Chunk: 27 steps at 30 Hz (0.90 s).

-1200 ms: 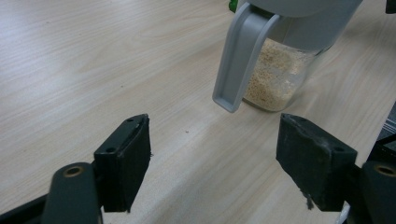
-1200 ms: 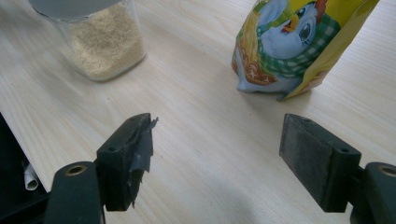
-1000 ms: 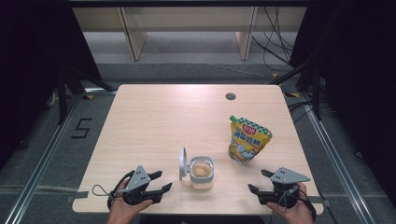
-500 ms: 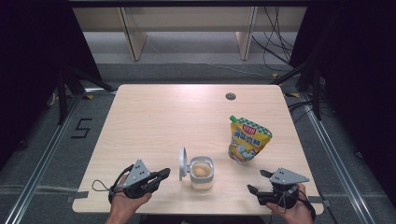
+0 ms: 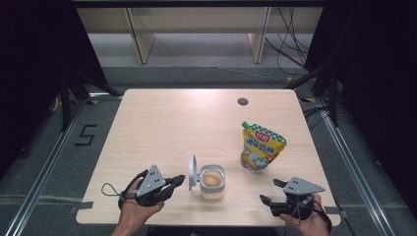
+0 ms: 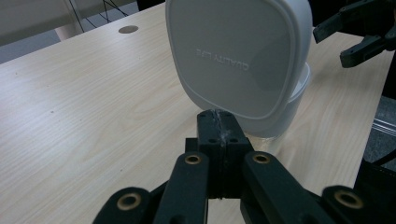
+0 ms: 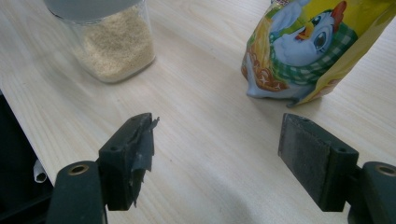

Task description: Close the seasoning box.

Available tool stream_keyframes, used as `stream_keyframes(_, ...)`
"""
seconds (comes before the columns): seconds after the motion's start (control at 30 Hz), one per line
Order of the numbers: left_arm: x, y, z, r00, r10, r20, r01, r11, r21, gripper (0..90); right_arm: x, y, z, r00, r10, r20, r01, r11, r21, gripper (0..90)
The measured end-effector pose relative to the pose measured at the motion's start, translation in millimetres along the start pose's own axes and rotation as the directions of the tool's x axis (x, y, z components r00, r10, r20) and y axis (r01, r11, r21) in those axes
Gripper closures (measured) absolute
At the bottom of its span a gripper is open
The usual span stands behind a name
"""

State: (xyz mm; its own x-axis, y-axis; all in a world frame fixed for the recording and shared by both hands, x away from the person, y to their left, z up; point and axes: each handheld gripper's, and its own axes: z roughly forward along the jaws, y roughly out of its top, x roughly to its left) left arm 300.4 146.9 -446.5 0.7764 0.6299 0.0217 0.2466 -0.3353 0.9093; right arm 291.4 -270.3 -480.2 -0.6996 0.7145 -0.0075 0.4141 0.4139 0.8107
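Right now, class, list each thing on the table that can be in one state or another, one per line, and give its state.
Jar: upright, open, holding pale grains.
Lid: flipped up on edge at the jar's left side.
Yellow pouch: standing upright, cap on top.
Left tongs: shut, nothing between them, tips just short of the lid.
Right tongs: open, empty, resting near the table's front edge.

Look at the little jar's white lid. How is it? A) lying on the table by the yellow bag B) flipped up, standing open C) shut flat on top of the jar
B: the white lid stands upright at the side of the jar, whose grainy filling shows from above.
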Motion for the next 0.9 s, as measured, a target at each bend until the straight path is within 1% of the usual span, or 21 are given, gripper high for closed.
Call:
stream_keyframes(0.03,-0.3,1.5,0.6,1.0000,0.001,0.005,-0.001,1.0000,0.000,89.1,1.5,0.0,-0.1,0.9999,0.013,-0.003,-0.013,1.000,0.001,27.8)
stream_keyframes(0.07,-1.0,2.4,1.1,1.0000,-0.001,0.002,0.001,1.0000,-0.004,89.1,0.3,0.2,0.1,1.0000,-0.004,0.001,0.004,1.000,-0.002,27.8)
stream_keyframes(0.1,-1.9,3.7,2.2,0.9999,-0.008,0.006,0.008,1.0000,-0.005,89.1,0.3,0.2,0.1,1.0000,-0.002,0.001,0.002,1.000,-0.002,27.8)
stream_keyframes(0.13,-1.1,5.9,3.0,0.9997,0.020,0.015,-0.020,0.9998,-0.005,89.1,0.2,0.2,0.2,1.0000,-0.003,0.001,0.003,1.000,-0.002,27.8)
stream_keyframes(0.17,-3.2,7.1,4.0,1.0000,0.001,0.009,-0.001,1.0000,-0.007,89.1,0.1,0.2,0.4,1.0000,0.000,-0.005,0.000,1.000,-0.001,27.8)
stream_keyframes(0.23,-3.7,10.6,5.7,0.9997,0.014,0.018,-0.014,0.9998,-0.012,89.1,0.2,0.1,0.4,1.0000,0.003,-0.007,-0.003,1.000,0.002,27.8)
stream_keyframes(0.27,-4.8,12.0,6.3,0.9998,0.010,0.015,-0.010,0.9999,-0.011,89.1,0.0,0.2,0.0,1.0000,-0.003,0.002,0.003,1.000,0.001,27.8)
stream_keyframes(0.3,-5.2,13.6,7.3,0.9997,0.013,0.022,-0.013,0.9999,-0.008,89.1,-0.6,0.2,0.1,0.9999,-0.015,0.005,0.015,1.000,-0.003,27.9)
stream_keyframes(0.33,-5.8,14.4,7.8,0.9997,0.017,0.017,-0.017,0.9998,-0.008,89.1,-0.4,0.3,0.1,0.9999,-0.013,0.004,0.013,1.000,-0.005,27.8)
stream_keyframes(0.37,-7.8,14.8,9.1,0.9998,0.000,0.020,0.000,1.0000,-0.009,89.0,-0.5,0.3,0.2,0.9999,-0.016,0.005,0.017,1.000,-0.003,27.8)
stream_keyframes(0.4,-6.8,15.8,10.1,0.9994,0.025,0.025,-0.025,0.9996,-0.012,89.0,-0.5,0.3,0.3,0.9998,-0.017,0.004,0.017,1.000,-0.004,27.9)
stream_keyframes(0.53,-8.4,18.8,12.8,0.9993,0.030,0.023,-0.030,0.9995,-0.009,88.9,-0.5,0.3,0.4,0.9998,-0.017,0.002,0.017,1.000,-0.004,27.9)
stream_keyframes(0.57,-9.0,19.6,13.9,0.9993,0.028,0.025,-0.027,0.9996,-0.010,88.9,-0.5,0.3,0.6,0.9998,-0.017,0.001,0.017,1.000,-0.005,27.9)
stream_keyframes(0.6,-9.1,20.4,15.2,0.9988,0.035,0.033,-0.034,0.9993,-0.013,88.9,-0.1,0.2,1.1,0.9999,-0.011,-0.008,0.011,1.000,-0.003,27.9)
stream_keyframes(0.63,-10.9,21.5,16.1,0.9991,0.025,0.034,-0.024,0.9997,-0.008,88.9,0.0,0.2,1.2,0.9999,-0.011,-0.006,0.011,1.000,-0.004,27.9)
stream_keyframes(0.67,-10.7,22.6,16.9,0.9986,0.040,0.035,-0.040,0.9992,-0.009,88.9,0.0,0.3,1.2,0.9999,-0.010,-0.006,0.010,1.000,-0.004,27.8)
stream_keyframes(0.73,-13.3,24.9,19.9,0.9983,0.040,0.043,-0.039,0.9991,-0.016,88.7,0.4,0.3,1.4,0.9998,-0.002,-0.019,0.002,1.000,0.004,27.9)
stream_keyframes(0.77,-13.5,26.7,19.7,0.9978,0.051,0.043,-0.051,0.9986,-0.014,88.6,0.3,0.2,1.4,0.9998,-0.003,-0.019,0.003,1.000,0.004,27.9)
stream_keyframes(0.8,-13.1,28.4,19.0,0.9974,0.058,0.043,-0.058,0.9983,-0.014,88.4,-0.3,0.3,1.3,0.9999,-0.013,-0.008,0.013,1.000,-0.004,27.8)
stream_keyframes(0.83,-13.3,29.4,18.6,0.9978,0.051,0.042,-0.050,0.9984,-0.028,88.3,-0.1,0.3,1.1,0.9999,-0.010,-0.006,0.010,1.000,-0.004,27.9)
stream_keyframes(0.9,-12.1,30.3,17.2,0.9976,0.055,0.042,-0.054,0.9982,-0.027,88.1,-0.1,0.2,1.0,0.9999,-0.010,-0.007,0.010,1.000,-0.004,27.8)
